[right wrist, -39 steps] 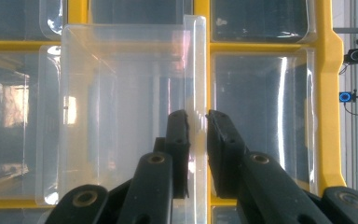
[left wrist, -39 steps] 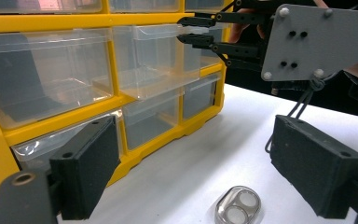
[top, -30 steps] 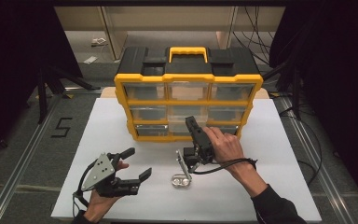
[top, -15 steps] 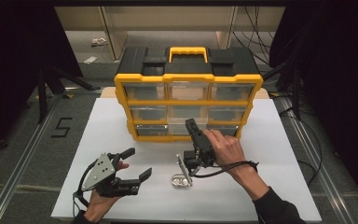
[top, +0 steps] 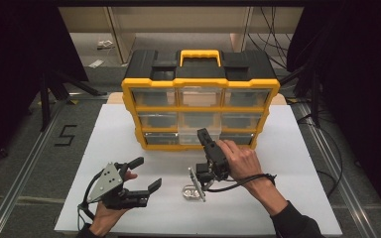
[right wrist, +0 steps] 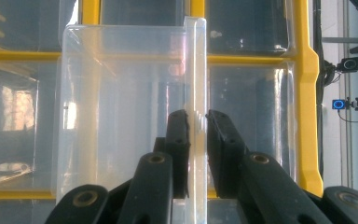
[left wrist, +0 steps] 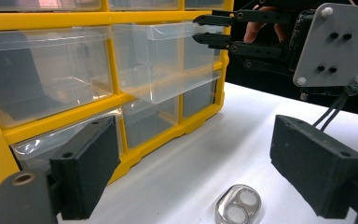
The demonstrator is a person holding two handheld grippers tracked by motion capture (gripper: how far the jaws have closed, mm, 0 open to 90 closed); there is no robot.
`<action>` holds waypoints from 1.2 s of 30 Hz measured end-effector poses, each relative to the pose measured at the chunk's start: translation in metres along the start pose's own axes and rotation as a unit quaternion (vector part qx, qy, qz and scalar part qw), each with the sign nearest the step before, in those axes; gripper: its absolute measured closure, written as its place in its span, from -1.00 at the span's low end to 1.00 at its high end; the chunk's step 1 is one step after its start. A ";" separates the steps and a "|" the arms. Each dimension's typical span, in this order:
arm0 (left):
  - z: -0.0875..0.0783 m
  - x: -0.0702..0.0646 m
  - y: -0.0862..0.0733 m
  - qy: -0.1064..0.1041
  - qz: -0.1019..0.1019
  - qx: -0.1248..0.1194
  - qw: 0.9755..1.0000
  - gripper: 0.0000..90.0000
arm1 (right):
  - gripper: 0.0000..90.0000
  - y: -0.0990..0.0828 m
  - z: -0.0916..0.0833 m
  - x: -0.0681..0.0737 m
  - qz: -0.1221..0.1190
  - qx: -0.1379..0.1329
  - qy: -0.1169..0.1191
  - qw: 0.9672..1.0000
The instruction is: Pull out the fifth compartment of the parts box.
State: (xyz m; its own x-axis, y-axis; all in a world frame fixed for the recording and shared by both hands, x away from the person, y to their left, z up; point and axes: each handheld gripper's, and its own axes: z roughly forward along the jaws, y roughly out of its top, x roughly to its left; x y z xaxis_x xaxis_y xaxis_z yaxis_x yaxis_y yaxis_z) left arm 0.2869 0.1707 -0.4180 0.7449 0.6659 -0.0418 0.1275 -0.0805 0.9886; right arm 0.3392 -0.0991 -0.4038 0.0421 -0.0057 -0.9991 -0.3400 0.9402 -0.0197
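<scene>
On the floor at the far left of the high view a black numeral "5" (top: 65, 135) is marked beside the white table (top: 297, 163); it is the one piece of writing that can be read. No brand or label shows legibly on the yellow organizer (top: 201, 106), though the high view is too coarse to rule out small print.

Near the table's front left corner the left gripper (top: 141, 174) lies low in the person's hand, its jaws spread wide with nothing between them. In the left gripper view the two black pads (left wrist: 91, 163) stand well apart, and the small metal piece (left wrist: 238, 208) with two round holes lies on the table between and ahead of them.

Toward the middle, the same metal piece (top: 190, 191) rests on the table just in front of the organizer. The clear drawer (left wrist: 168, 60) in the middle column is pulled partway out of the cabinet.

The right gripper (right wrist: 196, 122) pinches that drawer's front lip, one jaw on each side of the thin clear wall.
</scene>
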 end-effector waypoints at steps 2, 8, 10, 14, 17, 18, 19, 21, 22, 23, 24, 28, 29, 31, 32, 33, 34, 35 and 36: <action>0.000 0.000 0.000 0.000 0.000 0.000 1.000 -0.67 | 0.77 0.000 -0.001 0.000 0.000 -0.001 0.001 1.000; 0.000 0.000 0.000 0.000 -0.001 0.000 1.000 -0.67 | 0.77 0.000 -0.003 0.000 -0.001 -0.002 0.001 1.000; 0.000 0.000 0.000 0.000 0.000 0.001 1.000 -0.67 | 0.77 0.001 -0.003 0.001 0.000 -0.003 0.001 1.000; 0.000 0.000 0.000 0.000 0.000 0.001 1.000 -0.67 | 0.77 0.001 -0.005 0.001 0.000 -0.004 0.001 1.000; 0.000 0.000 0.000 0.000 0.000 0.000 1.000 -0.67 | 0.77 0.001 -0.005 0.001 -0.001 -0.005 0.002 1.000; 0.000 0.000 0.000 0.000 0.000 0.000 1.000 -0.67 | 0.77 0.001 -0.006 0.001 -0.001 -0.003 0.003 1.000; 0.000 0.000 0.000 0.000 0.000 0.000 1.000 -0.67 | 0.77 0.001 -0.006 0.001 -0.001 -0.003 0.003 1.000; 0.000 0.000 0.000 0.001 0.000 0.000 1.000 -0.67 | 0.77 0.001 -0.006 0.002 -0.001 -0.008 0.001 1.000; 0.000 0.000 0.000 0.000 -0.001 -0.001 1.000 -0.67 | 0.77 0.001 -0.007 0.002 0.000 -0.008 0.001 1.000; 0.000 0.000 0.000 0.000 -0.001 -0.001 1.000 -0.67 | 0.77 0.001 -0.007 0.001 0.000 -0.007 0.002 1.000; 0.000 0.000 0.000 0.000 -0.001 0.000 1.000 -0.67 | 0.77 0.001 -0.008 0.001 -0.001 -0.007 0.002 1.000; 0.000 0.000 0.000 0.000 0.000 0.000 1.000 -0.67 | 0.77 0.002 -0.010 0.001 0.000 -0.008 0.001 1.000; 0.000 0.000 0.000 0.001 0.000 0.001 1.000 -0.67 | 0.77 0.002 -0.010 0.001 0.000 -0.010 0.000 1.000; 0.000 0.000 0.000 0.001 0.000 0.001 1.000 -0.67 | 0.77 0.002 -0.011 0.001 -0.001 -0.011 0.001 1.000; 0.000 0.000 0.000 0.001 0.000 0.000 1.000 -0.67 | 0.77 0.002 -0.012 0.001 -0.002 -0.010 0.001 1.000; 0.000 0.000 0.000 0.001 0.000 0.000 1.000 -0.67 | 0.77 0.002 -0.012 0.002 -0.002 -0.010 0.002 1.000; 0.000 0.000 0.000 0.001 0.000 0.001 1.000 -0.67 | 0.77 0.002 -0.012 0.002 -0.002 -0.011 0.001 1.000; 0.000 0.000 0.000 0.001 0.000 0.001 1.000 -0.67 | 0.77 0.002 -0.013 0.002 -0.002 -0.011 0.002 1.000; 0.000 0.000 0.000 0.001 0.001 0.001 1.000 -0.67 | 0.77 0.002 -0.013 0.002 -0.002 -0.012 0.003 1.000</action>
State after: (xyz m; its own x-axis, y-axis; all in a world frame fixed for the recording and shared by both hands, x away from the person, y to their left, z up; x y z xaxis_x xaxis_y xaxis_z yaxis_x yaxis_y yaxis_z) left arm 0.2871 0.1706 -0.4180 0.7438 0.6671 -0.0406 0.1280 -0.0827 0.9883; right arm 0.3262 -0.1015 -0.4064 0.0388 -0.0116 -0.9992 -0.3619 0.9319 -0.0248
